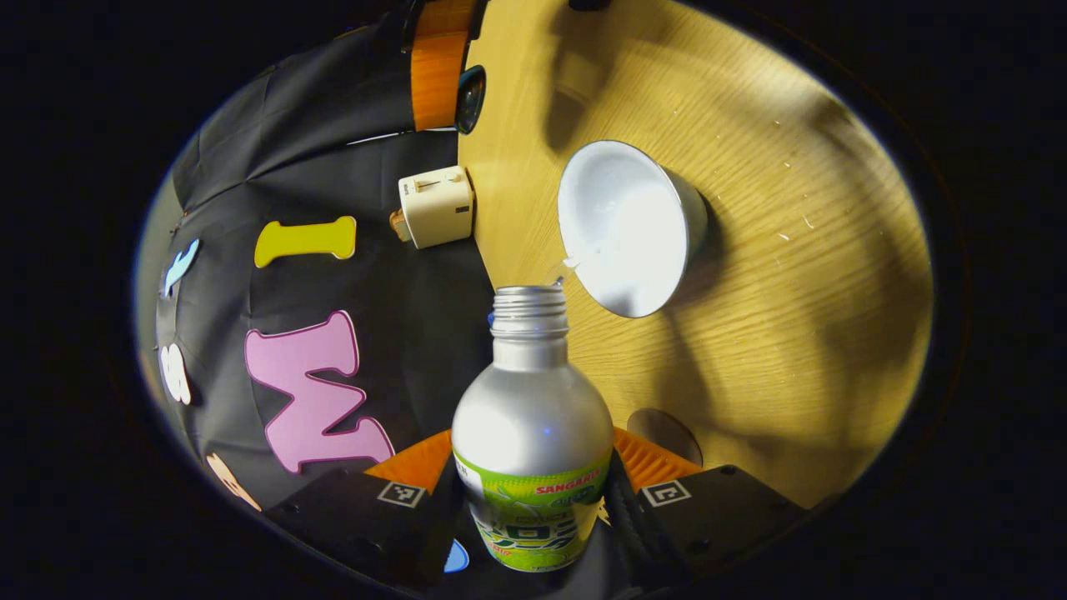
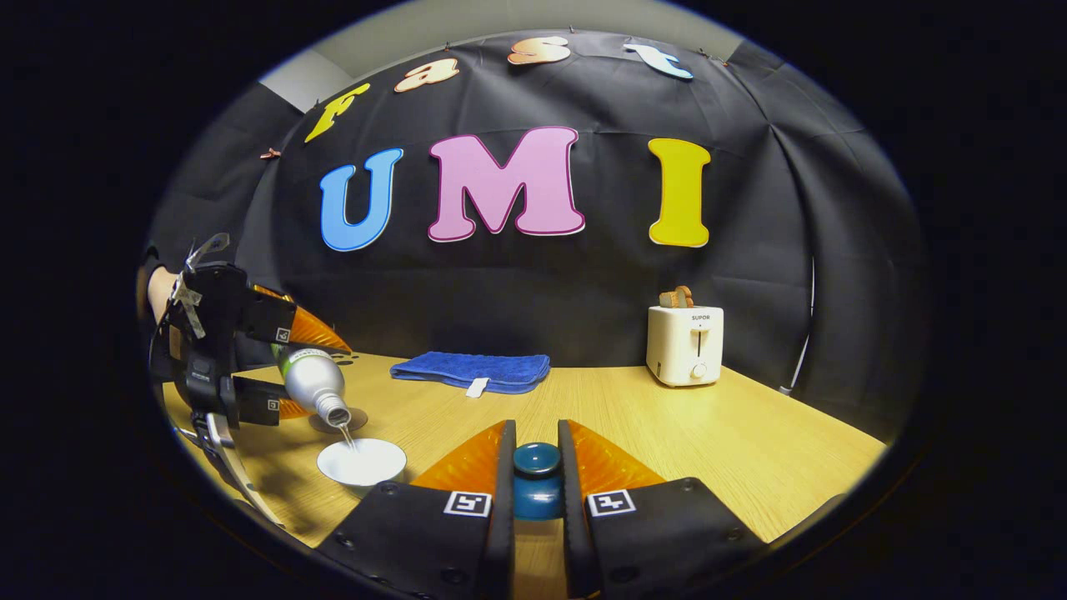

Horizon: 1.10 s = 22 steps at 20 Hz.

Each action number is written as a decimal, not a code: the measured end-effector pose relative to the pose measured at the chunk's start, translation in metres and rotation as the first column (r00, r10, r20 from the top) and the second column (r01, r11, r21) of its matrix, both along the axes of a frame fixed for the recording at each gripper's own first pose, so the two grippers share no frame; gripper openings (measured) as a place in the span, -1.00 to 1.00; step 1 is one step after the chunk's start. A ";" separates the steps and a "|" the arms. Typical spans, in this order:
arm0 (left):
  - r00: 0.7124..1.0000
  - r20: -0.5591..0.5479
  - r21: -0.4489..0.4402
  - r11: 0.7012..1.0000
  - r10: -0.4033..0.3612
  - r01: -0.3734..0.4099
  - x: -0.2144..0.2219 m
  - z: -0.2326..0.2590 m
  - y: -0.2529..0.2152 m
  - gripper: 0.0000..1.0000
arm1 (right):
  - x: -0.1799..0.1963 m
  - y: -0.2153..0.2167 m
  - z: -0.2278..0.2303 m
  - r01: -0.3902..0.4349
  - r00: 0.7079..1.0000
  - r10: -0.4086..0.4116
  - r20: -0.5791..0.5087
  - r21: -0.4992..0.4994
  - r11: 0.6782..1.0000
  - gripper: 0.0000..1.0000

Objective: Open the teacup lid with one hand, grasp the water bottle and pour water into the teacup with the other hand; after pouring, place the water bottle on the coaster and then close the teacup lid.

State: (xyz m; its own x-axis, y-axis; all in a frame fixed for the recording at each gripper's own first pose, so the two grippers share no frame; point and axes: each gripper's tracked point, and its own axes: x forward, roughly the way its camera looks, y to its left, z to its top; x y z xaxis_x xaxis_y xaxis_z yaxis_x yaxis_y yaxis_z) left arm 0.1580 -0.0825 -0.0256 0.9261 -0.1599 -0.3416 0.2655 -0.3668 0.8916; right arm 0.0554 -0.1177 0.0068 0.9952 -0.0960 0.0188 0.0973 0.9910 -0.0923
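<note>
**Mid-pour: lid off, bottle tipped, coaster and lid steps left**

Left gripper view: your left gripper point(image 1: 533, 492) is clamped on the silver aluminium water bottle with the green label point(image 1: 531, 433), cap off, neck aimed at the open white teacup point(image 1: 625, 229) on the wooden tabletop point(image 1: 792, 333). A round brown coaster point(image 1: 664, 433) peeks out just beside the bottle, empty.

Right gripper view: your right gripper point(image 2: 536, 471) is pinched on the dark teal knob of the teacup lid point(image 2: 536, 479), held off the cup. Further left, the bottle point(image 2: 313, 379) is tilted, a thin stream dropping into the cup point(image 2: 361, 461).

Done: lid opened, bottle grasped, pour underway. Left: finish the pour, park the bottle on the coaster, re-lid the cup.
</note>
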 end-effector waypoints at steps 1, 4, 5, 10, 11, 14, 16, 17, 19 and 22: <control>1.000 0.000 0.017 1.000 0.000 0.000 0.001 0.000 0.001 0.58 | 0.000 0.000 0.000 0.000 1.000 0.000 0.000 0.000 1.000 -0.46; 1.000 0.001 0.053 0.999 0.002 -0.002 0.001 0.001 0.004 0.58 | 0.000 0.000 0.000 0.000 1.000 0.000 0.000 0.000 1.000 -0.46; 1.000 0.005 0.063 0.998 -0.001 0.001 0.001 0.003 0.004 0.58 | 0.000 0.000 0.000 0.000 1.000 0.000 0.000 0.000 1.000 -0.46; 1.000 0.023 0.127 0.992 -0.016 0.013 0.002 0.011 0.002 0.58 | 0.000 0.000 0.000 0.000 1.000 0.000 0.000 0.000 1.000 -0.46; 0.999 0.027 0.137 0.990 -0.019 0.015 0.002 0.013 0.002 0.58 | 0.000 0.000 0.000 0.000 1.000 0.000 0.000 0.000 1.000 -0.46; 0.999 0.034 0.171 0.985 -0.028 0.021 0.002 0.017 0.000 0.58 | 0.000 0.000 0.000 0.000 1.000 0.000 0.000 0.000 1.000 -0.46; 0.999 0.039 0.197 0.980 -0.033 0.025 0.001 0.021 -0.001 0.58 | 0.000 0.000 0.000 -0.001 1.000 0.001 0.000 0.000 1.000 -0.46; 0.998 0.041 0.208 0.978 -0.036 0.027 0.000 0.023 -0.002 0.58 | 0.000 0.000 0.000 -0.001 1.000 0.001 -0.001 0.000 1.000 -0.46; 0.998 0.046 0.227 0.973 -0.042 0.031 0.000 0.026 -0.003 0.58 | 0.000 0.000 0.000 -0.001 1.000 0.001 -0.001 0.000 1.000 -0.46; 0.998 0.051 0.255 0.966 -0.047 0.032 0.000 0.027 -0.004 0.58 | 0.000 0.000 0.000 -0.001 1.000 0.001 -0.001 0.000 1.000 -0.46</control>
